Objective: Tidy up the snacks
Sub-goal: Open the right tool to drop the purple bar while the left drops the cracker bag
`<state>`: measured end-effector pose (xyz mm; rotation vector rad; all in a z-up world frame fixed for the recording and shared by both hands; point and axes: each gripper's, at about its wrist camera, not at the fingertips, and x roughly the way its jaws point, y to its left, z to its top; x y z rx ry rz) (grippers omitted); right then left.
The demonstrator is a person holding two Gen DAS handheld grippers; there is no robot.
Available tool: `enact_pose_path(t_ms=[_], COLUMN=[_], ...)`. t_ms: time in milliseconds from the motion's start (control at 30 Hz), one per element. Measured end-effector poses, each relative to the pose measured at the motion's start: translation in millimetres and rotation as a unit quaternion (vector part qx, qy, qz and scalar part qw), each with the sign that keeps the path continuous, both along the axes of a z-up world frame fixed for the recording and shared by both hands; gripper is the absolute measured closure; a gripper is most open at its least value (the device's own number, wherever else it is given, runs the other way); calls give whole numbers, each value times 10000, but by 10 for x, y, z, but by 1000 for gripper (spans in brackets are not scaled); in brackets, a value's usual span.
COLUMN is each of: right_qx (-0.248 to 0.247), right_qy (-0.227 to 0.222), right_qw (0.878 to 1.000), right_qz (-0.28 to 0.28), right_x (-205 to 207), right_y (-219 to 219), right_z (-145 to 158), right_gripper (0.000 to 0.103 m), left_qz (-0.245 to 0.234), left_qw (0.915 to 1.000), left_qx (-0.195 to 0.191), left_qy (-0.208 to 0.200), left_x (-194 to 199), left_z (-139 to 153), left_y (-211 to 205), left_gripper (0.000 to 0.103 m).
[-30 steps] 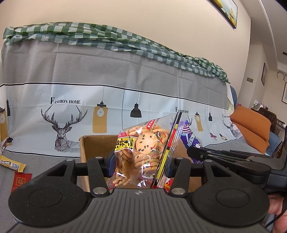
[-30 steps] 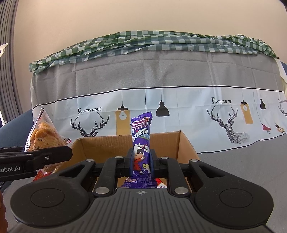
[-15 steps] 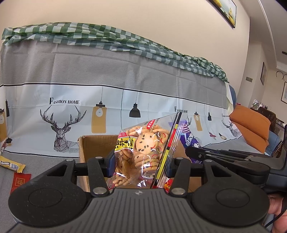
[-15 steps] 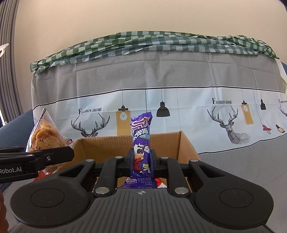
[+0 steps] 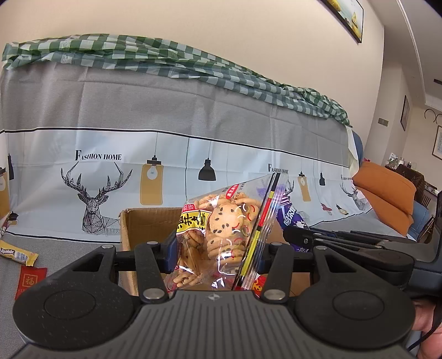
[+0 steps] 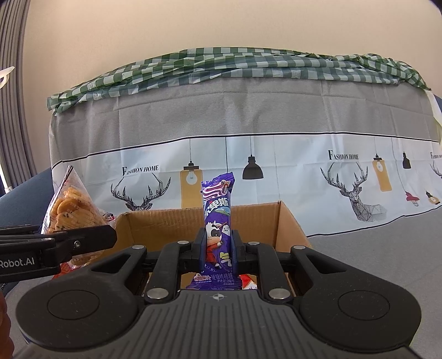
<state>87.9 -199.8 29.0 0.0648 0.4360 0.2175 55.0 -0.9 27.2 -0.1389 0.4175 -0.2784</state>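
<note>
Both claws loaded: the left claw [image 5: 218,248] grips a clear bag of speckled biscuits [image 5: 223,232], the right claw [image 6: 219,247] pinches an upright purple candy wrapper [image 6: 218,221]. The open brown cardboard box [image 6: 287,223] sits just ahead and below both, the purple wrapper's long axis vertical over it.

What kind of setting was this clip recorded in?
Most likely a home living room: a sofa under a grey printed cover, an orange cushion and a framed picture on the wall.
</note>
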Motion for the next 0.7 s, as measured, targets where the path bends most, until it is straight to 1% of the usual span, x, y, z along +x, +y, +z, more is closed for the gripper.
enact_pose_path(t_ms=[533, 567, 600, 633, 700], right_qx=[8, 11, 9, 12, 46], right_qy=[14, 19, 20, 21, 39], right_qw=[10000, 10000, 10000, 10000, 10000], right_qz=[22, 30, 21, 2, -9], right_x=[5, 5, 7, 7, 13], right_y=[9, 15, 16, 16, 12], right_z=[6, 5, 5, 6, 4], right_gripper=[85, 84, 84, 84, 83], left_qz=[-112, -108, -90, -69, -47], left_qw=[9999, 9999, 10000, 10000, 10000], left_qx=[-12, -2, 16, 15, -15], left_qy=[27, 30, 20, 5, 13], left_x=[13, 15, 16, 13, 15], left_z=[-14, -15, -14, -12, -10], left_y=[7, 4, 8, 10, 25], left_gripper=[47, 41, 31, 29, 28])
